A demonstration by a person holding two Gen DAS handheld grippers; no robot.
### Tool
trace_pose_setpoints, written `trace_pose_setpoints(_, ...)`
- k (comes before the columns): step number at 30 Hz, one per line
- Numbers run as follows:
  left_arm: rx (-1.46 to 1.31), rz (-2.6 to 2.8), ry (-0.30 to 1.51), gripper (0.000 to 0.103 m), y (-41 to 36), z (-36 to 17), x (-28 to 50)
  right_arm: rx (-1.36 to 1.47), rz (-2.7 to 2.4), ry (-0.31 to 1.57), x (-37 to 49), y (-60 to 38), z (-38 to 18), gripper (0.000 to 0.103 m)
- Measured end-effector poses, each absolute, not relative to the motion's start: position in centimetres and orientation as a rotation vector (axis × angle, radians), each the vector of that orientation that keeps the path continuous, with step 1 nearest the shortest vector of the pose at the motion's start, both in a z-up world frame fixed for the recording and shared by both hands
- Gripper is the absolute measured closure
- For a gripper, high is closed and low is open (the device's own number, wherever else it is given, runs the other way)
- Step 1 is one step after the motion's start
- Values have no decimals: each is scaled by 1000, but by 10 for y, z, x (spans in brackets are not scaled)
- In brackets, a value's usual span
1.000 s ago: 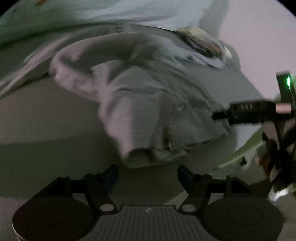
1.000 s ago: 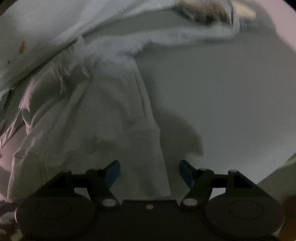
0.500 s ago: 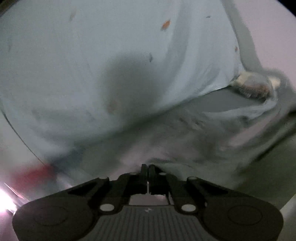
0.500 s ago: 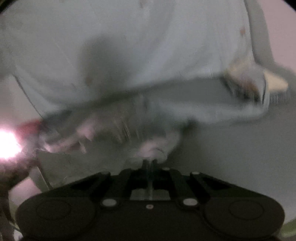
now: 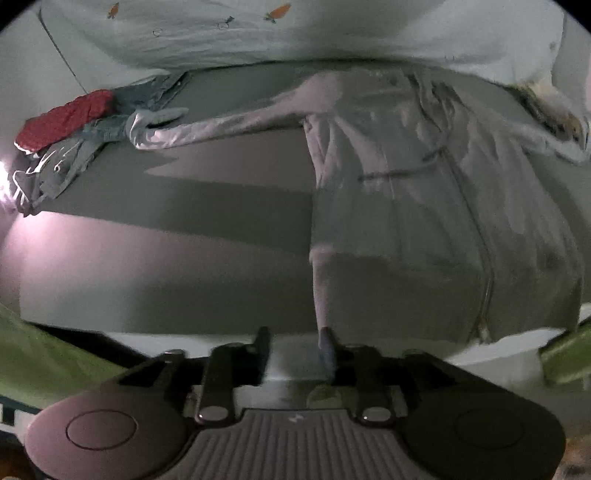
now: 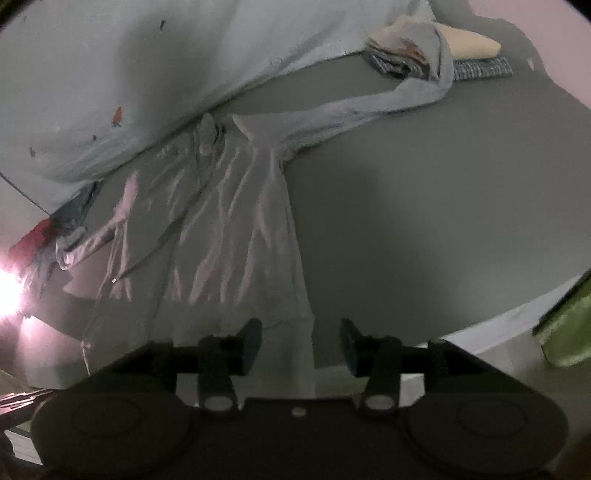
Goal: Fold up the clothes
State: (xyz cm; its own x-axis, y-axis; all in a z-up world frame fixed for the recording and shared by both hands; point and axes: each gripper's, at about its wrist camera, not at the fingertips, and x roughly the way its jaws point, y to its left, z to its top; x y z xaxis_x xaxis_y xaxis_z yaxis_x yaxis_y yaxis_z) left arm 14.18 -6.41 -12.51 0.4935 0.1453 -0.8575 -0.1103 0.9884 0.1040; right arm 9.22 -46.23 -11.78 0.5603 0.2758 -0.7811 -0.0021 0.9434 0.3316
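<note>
- Ahead of my left claw (image 5: 295, 350), a pale grey zip-up hoodie (image 5: 424, 229) lies spread front-up on the grey bed (image 5: 184, 258), its hem nearest me and its hood end far off by the pale quilt (image 5: 295, 33).
- My left claw's jaws are opening; the hoodie's near-left hem corner sits just beyond the right-hand finger, and I cannot tell whether fabric touches it.
- One sleeve (image 5: 221, 122) runs away up and to the left of that claw, ending beside a heap of clothes (image 5: 74, 129), red and blue-grey, well off to the left.
- My right claw (image 6: 301, 345) is opening too, with the hoodie's right edge (image 6: 295, 288) running down between the parted fingers; the pads do not press it.
- From this claw, the other sleeve (image 6: 369, 107) stretches far up to the right, draped over a folded stack (image 6: 443, 55) at the bed's far end.
- A drawstring (image 6: 155, 243) trails across the chest, left of the right claw.
</note>
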Motion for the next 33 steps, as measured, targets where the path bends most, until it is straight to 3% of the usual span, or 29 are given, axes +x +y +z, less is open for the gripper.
trace_pose_setpoints(4, 46, 131, 976, 49, -56, -112, 186, 216, 156, 953, 137, -443, -113, 44)
trace_pose_setpoints(6, 14, 111, 944, 34, -48, -110, 220, 167, 154, 928, 168, -424, -108, 35)
trace_pose_setpoints(10, -65, 64, 910, 34, -29, -114, 301, 81, 160, 871, 238, -381, -95, 25)
trace_pose_setpoints(15, -50, 68, 851, 33, 0, -118, 407, -47, 218, 799, 343, -319, -82, 25)
trace_pose_setpoints(19, -106, 30, 819, 31, 26, -128, 483, -156, 280, 769, 436, -264, -86, 45)
trace_pose_setpoints(24, -156, 3, 855, 30, 57, -166, 572, -319, 357, 813, 537, -199, -115, 46)
trace_pose_setpoints(29, -293, -68, 929, 22, 77, -209, 639, -352, 516, 920, 593, -151, -151, 41)
trace_pose_setpoints(31, -291, -154, 861, 38, 70, -210, 645, -363, 599, 933, 600, -138, -158, 41)
trace_pose_setpoints(32, -295, -174, 862, 64, 67, -212, 649, -374, 648, 929, 600, -132, -159, 40)
trace_pose_setpoints(33, -286, -156, 851, 79, 62, -214, 652, -381, 704, 928, 600, -127, -161, 38)
